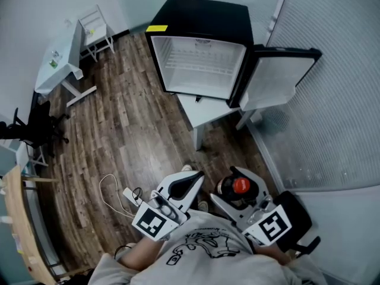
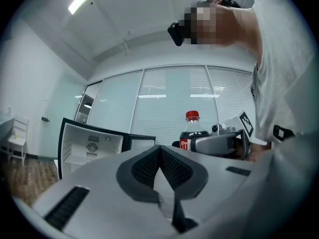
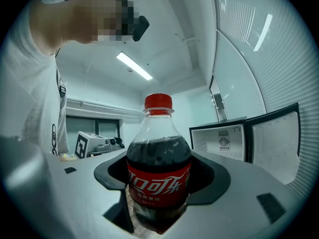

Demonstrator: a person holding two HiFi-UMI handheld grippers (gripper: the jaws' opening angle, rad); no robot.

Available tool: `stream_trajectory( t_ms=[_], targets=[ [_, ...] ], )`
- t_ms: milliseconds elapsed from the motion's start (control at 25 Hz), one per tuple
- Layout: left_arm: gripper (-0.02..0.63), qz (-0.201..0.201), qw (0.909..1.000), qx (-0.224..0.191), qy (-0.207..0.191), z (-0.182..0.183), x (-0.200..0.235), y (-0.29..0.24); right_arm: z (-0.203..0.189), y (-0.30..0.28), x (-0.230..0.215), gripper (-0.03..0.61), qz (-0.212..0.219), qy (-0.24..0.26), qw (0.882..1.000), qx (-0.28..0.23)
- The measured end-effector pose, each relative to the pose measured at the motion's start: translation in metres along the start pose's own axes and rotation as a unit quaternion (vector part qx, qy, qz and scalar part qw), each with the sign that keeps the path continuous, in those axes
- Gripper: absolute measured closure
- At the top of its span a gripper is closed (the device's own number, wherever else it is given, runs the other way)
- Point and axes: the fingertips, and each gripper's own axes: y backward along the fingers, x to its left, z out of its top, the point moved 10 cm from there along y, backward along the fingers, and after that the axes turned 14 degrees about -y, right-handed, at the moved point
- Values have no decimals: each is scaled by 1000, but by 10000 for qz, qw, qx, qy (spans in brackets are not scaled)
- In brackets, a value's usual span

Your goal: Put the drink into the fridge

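- Gripping the cola bottle [image 3: 158, 178], your right gripper [image 1: 233, 190] has its jaws spread wide around the bottle's body. The dark pads press on both sides at the red label. The bottle stands upright with its red cap on top.
- From the head view, the bottle is at 5 o'clock, close to your chest and well apart from the fridge.
- Your left gripper [image 1: 190, 180] is at 6 o'clock, just beside the right one. Its jaws are closed pad against pad, with nothing between them.
- At 12 o'clock you face the fridge [image 1: 202, 16], black outside and white inside, standing on a small white table [image 1: 205, 114]. Its door [image 1: 276, 79] is swung open toward 2 o'clock.
- Around you is a wood floor [image 1: 136, 129]. A white desk [image 1: 56, 64] is at 10 o'clock, with a white chair [image 1: 95, 28] just beyond it at 11 o'clock. A black office chair [image 1: 35, 126] is at 9 o'clock. A white cable [image 1: 110, 190] loops on the floor at 7 o'clock.
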Motion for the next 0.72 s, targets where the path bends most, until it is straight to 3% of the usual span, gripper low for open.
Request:
stream_trajectory(
  t_ms=[720],
  targets=[
    [611, -321, 9993, -120, 110, -18, 130, -45, 27, -111, -53, 256, -276, 45, 9996, -60]
  ],
)
